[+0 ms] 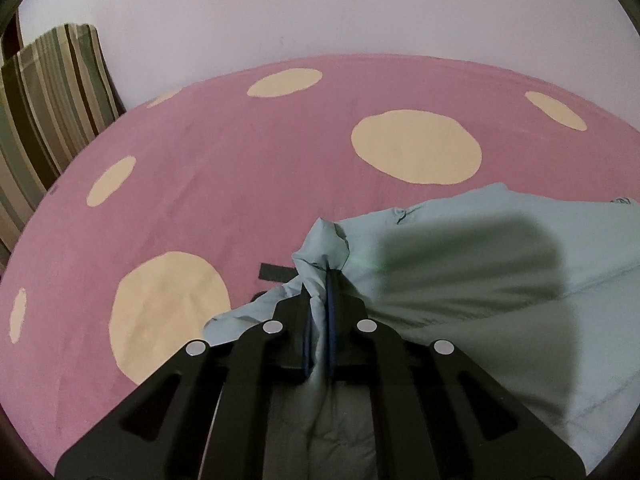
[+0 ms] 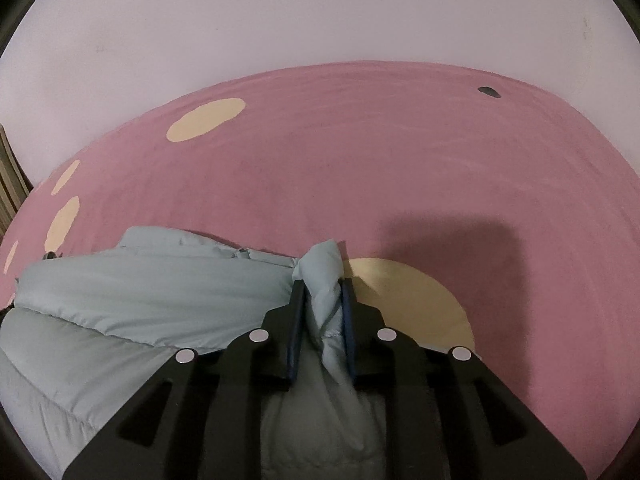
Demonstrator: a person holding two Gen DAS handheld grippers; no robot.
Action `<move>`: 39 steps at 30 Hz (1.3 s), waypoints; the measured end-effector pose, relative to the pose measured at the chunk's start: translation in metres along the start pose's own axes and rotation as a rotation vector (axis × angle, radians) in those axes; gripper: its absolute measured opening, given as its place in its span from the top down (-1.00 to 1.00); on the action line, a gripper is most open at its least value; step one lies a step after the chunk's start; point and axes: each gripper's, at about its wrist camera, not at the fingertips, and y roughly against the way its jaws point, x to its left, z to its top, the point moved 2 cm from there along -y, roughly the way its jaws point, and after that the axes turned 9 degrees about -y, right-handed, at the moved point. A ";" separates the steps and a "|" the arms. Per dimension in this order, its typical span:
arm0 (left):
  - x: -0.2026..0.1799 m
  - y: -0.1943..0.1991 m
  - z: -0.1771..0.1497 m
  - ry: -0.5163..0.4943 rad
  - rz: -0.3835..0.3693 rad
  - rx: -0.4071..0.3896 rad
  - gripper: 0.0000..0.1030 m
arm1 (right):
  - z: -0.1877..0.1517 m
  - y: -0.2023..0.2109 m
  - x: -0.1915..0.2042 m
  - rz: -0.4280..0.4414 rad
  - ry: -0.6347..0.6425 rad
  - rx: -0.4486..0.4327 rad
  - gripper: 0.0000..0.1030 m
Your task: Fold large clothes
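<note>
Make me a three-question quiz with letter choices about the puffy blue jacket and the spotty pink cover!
1. Where does the puffy light-blue jacket lie?
A. on the pink bed cover with cream spots
B. on a chair
C. on the floor

2. What colour are the cover's round spots?
A. green
B. cream
C. black

3. What is the right gripper doing?
A. hanging open
B. holding a cup
C. pinching the jacket

Answers: 1 A, the jacket spreads over the cover. 2 B, the spots look cream. 3 C, fabric bunches between its fingers; the left gripper pinches too.

A home bedroom: a bed under a pink sheet with cream dots against a plain pale wall, striped brown-green cushions beside the bed.
</note>
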 end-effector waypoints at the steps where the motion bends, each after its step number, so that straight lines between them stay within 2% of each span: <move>1: 0.001 0.006 0.001 0.003 0.007 -0.003 0.81 | 0.002 0.003 0.000 -0.004 -0.002 -0.001 0.49; 3: 0.010 0.025 0.003 0.029 0.035 -0.024 0.71 | 0.004 0.017 0.001 -0.037 0.000 -0.018 0.34; 5: 0.016 0.054 0.004 0.067 0.053 -0.080 0.27 | 0.003 0.044 0.007 -0.048 0.017 -0.076 0.32; 6: 0.017 0.067 0.007 0.079 0.051 -0.109 0.19 | 0.004 0.055 0.012 -0.050 0.029 -0.103 0.32; 8: 0.011 0.094 0.012 0.103 0.008 -0.160 0.04 | 0.002 0.080 0.031 -0.013 0.050 -0.142 0.30; 10: -0.010 0.110 0.016 0.098 -0.076 -0.174 -0.14 | -0.002 0.091 0.052 0.046 0.059 -0.135 0.13; 13: -0.044 0.114 0.018 0.064 -0.134 -0.170 -0.15 | -0.012 0.091 0.083 0.123 0.076 -0.096 0.11; 16: -0.077 0.103 0.014 0.019 -0.132 -0.159 -0.15 | -0.024 0.079 0.109 0.122 0.122 -0.083 0.11; 19: -0.096 0.082 0.006 0.006 -0.127 -0.108 -0.15 | -0.038 0.059 0.122 0.101 0.160 -0.051 0.11; 22: -0.104 0.059 -0.002 0.014 -0.123 -0.074 -0.18 | -0.047 0.034 0.122 0.080 0.166 -0.024 0.07; 25: -0.111 0.051 -0.006 0.006 -0.113 -0.080 -0.20 | -0.052 0.019 0.120 0.068 0.154 -0.028 0.03; 31: -0.118 0.032 -0.007 -0.020 -0.109 -0.041 -0.22 | -0.055 0.011 0.121 0.062 0.147 -0.030 0.03; 39: -0.117 0.022 -0.006 -0.024 -0.115 -0.026 -0.23 | -0.052 0.003 0.123 0.041 0.153 -0.034 0.02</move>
